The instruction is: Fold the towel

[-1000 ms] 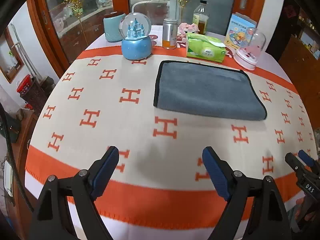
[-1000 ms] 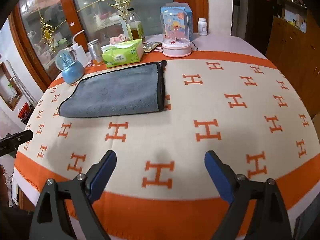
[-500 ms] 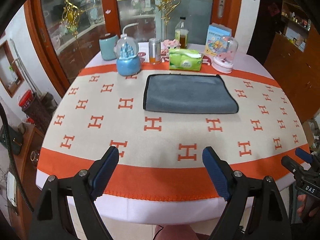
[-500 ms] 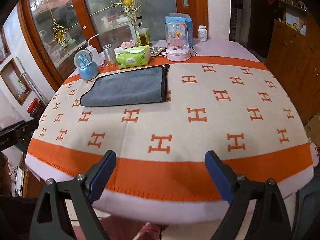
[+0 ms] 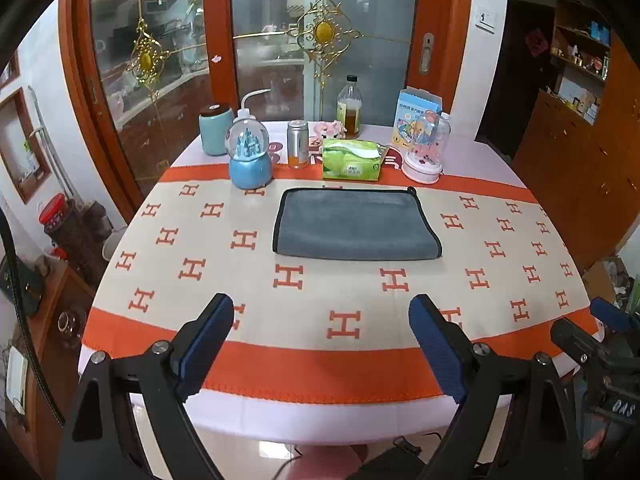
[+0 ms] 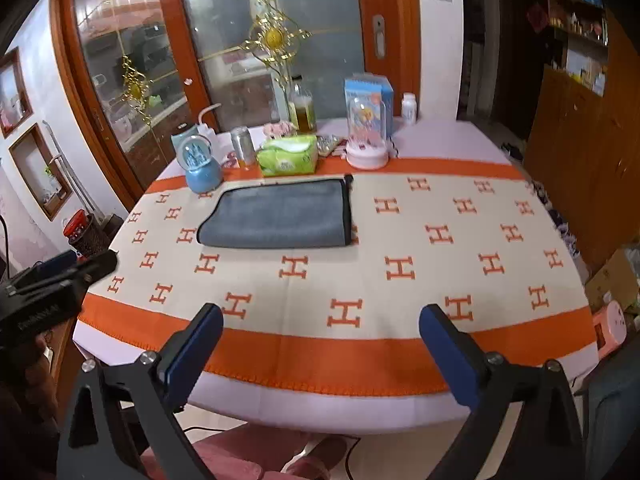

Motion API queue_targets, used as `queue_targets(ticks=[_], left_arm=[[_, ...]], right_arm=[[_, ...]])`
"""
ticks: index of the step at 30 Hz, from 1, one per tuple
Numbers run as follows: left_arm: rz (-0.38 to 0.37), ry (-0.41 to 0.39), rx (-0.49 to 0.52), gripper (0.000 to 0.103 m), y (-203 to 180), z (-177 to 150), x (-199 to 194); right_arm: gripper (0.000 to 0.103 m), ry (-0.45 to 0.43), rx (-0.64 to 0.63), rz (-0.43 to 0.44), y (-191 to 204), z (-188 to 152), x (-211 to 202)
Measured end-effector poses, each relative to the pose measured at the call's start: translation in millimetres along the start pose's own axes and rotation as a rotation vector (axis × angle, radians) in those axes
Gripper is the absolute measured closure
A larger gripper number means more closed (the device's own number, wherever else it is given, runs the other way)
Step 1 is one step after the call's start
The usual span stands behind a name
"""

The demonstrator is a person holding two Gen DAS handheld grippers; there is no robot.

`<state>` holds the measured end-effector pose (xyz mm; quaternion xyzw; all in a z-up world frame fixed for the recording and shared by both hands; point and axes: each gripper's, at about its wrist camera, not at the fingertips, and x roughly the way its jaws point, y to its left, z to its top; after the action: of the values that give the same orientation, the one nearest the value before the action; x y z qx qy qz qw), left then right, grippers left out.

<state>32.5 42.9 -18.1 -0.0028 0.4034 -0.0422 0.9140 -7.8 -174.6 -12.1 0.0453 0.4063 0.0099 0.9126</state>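
A grey towel (image 5: 356, 226) with black edging lies folded flat on the far half of the round table; it also shows in the right wrist view (image 6: 276, 219). My left gripper (image 5: 320, 332) is open and empty, held back off the table's near edge. My right gripper (image 6: 320, 340) is open and empty too, also behind the near edge. Each gripper shows at the side of the other's view: the right gripper (image 5: 600, 344) and the left gripper (image 6: 52, 280).
The table wears a cream cloth with orange H marks (image 5: 344, 324). Behind the towel stand a blue snow globe (image 5: 250, 154), a can (image 5: 298, 144), a green tissue pack (image 5: 352, 160), a pink dome toy (image 5: 426, 148), a bottle (image 5: 349, 108) and a teal cup (image 5: 216, 130).
Both grippers have pulled back and up from over the table to behind its near edge. The towel has not moved and looks smaller and farther away.
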Motion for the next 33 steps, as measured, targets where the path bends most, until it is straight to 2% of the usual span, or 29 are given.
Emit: queue_targets(ticks=[4,9,11,13,17,33], left_arm=[[0.018,-0.004,0.016,0.014,-4.9,-3.6,-2.9],[0.067,-0.048,0.007,0.014,-2.4,-6.6,-11.1],[0.085,-0.063,0.0,0.011,-1.5,-7.9,-13.5],[0.083,-0.075,-0.004,0.004,-0.4,-8.5,-14.2],[0.091,-0.101,-0.005,0.001,-1.1,-9.8,-19.5],[0.124,-0.125,-0.027,0.001,-5.9,-11.5,-22.0]], right_arm=[[0.0,-0.032,0.012,-0.005,9.3,0.4,-5.4],[0.0,-0.071,0.029,-0.031,16.0,-5.2,-9.9],[0.0,-0.074,0.034,-0.023,16.7,-6.8,-9.9],[0.0,-0.077,0.04,-0.019,17.8,-9.0,-9.8],[0.0,-0.085,0.039,-0.012,17.4,-11.5,-10.1],[0.0,-0.066,0.021,0.012,18.1,-15.8,-7.6]])
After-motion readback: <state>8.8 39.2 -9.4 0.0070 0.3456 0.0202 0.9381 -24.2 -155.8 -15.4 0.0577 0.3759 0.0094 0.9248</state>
